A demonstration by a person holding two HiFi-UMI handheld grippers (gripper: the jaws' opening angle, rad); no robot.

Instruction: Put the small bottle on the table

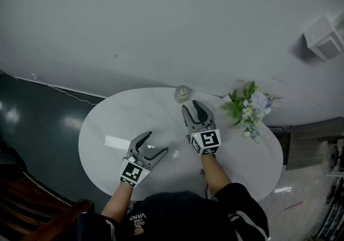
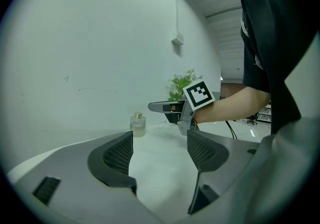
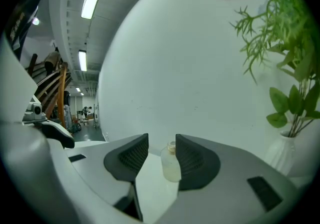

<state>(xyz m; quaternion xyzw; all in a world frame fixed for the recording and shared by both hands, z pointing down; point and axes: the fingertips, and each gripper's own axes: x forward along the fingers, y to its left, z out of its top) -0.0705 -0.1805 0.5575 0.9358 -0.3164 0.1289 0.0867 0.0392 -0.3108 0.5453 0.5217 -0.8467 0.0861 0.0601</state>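
Observation:
The small clear bottle (image 1: 183, 93) with a light cap stands upright on the round white table (image 1: 134, 111), near its far edge by the wall. My right gripper (image 1: 192, 106) is open just behind it. In the right gripper view the bottle (image 3: 171, 163) stands in the gap, close to the right-hand pad (image 3: 192, 160), and neither pad presses on it. My left gripper (image 1: 157, 143) hovers open and empty over the table's near left part. The left gripper view shows the bottle (image 2: 138, 125) ahead by the wall, with the right gripper (image 2: 162, 107) beside it.
A white vase of flowers and green leaves (image 1: 248, 108) stands at the table's right, close to my right gripper. A flat white piece (image 1: 117, 142) lies left of my left gripper and a small white bit (image 1: 175, 154) lies between the grippers. A white wall (image 1: 161, 25) rises behind the table.

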